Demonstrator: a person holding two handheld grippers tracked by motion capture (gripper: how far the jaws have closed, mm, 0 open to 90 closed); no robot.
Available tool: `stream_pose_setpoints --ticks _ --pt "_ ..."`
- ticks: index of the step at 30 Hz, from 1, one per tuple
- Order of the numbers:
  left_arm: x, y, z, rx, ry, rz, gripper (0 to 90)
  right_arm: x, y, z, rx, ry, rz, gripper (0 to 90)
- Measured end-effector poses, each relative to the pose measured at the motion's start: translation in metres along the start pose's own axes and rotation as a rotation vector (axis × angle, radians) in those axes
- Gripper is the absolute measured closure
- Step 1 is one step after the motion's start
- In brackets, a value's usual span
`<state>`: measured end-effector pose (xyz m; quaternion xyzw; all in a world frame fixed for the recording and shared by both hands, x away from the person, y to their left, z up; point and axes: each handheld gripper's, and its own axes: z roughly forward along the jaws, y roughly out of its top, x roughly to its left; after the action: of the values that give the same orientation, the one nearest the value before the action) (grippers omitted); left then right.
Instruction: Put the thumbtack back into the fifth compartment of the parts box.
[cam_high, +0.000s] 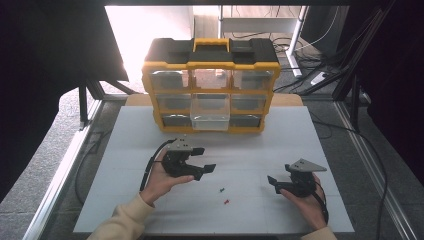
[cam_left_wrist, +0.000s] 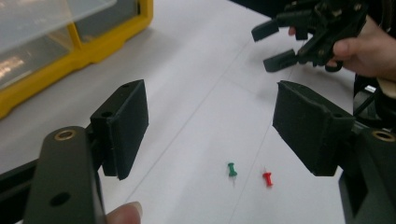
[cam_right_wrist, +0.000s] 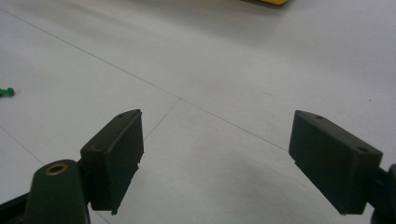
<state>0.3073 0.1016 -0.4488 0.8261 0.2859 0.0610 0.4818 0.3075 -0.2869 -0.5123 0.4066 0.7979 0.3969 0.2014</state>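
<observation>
Left gripper (cam_high: 206, 160) held above the white table (cam_high: 125, 150), left of centre, jaws wide apart w/ nothing between them. Right gripper (cam_high: 273, 182) low over the table at near right, jaws also wide, empty; its jaws point left toward the pins.

2 push pins lie on the table between the grippers, near side: green pin (cam_high: 221, 190) and red pin (cam_high: 226, 202), close together but apart, red nearer to me. In left gripper view I see both pins just past the gap of the jaws, green pin (cam_left_wrist: 232, 169) left of red pin (cam_left_wrist: 267, 178), neither touched. Right gripper view catches the green pin (cam_right_wrist: 7, 92) at its left edge.

Yellow/black drawer organizer (cam_high: 210, 85) stands upright at far centre of table. 1 clear drawer (cam_high: 210, 112) in its middle column is pulled out toward me. Drawer contents: can't tell.
</observation>
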Motion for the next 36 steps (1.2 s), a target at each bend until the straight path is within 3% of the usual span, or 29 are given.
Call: stream_pose_setpoints --ticks 15,31,36 --pt "-0.009 -0.016 0.029 0.1 -0.029 0.007 26.2 0.0 0.0 0.0 0.004 -0.004 -0.003 18.5" --pt "-0.021 -0.031 0.066 0.224 -0.017 0.057 26.8 0.0 0.0 0.001 0.007 0.0 -0.006 18.5" --pt "-0.022 -0.036 0.077 0.249 -0.008 0.052 27.3 0.001 0.0 0.001 0.008 0.001 -0.005 18.5"
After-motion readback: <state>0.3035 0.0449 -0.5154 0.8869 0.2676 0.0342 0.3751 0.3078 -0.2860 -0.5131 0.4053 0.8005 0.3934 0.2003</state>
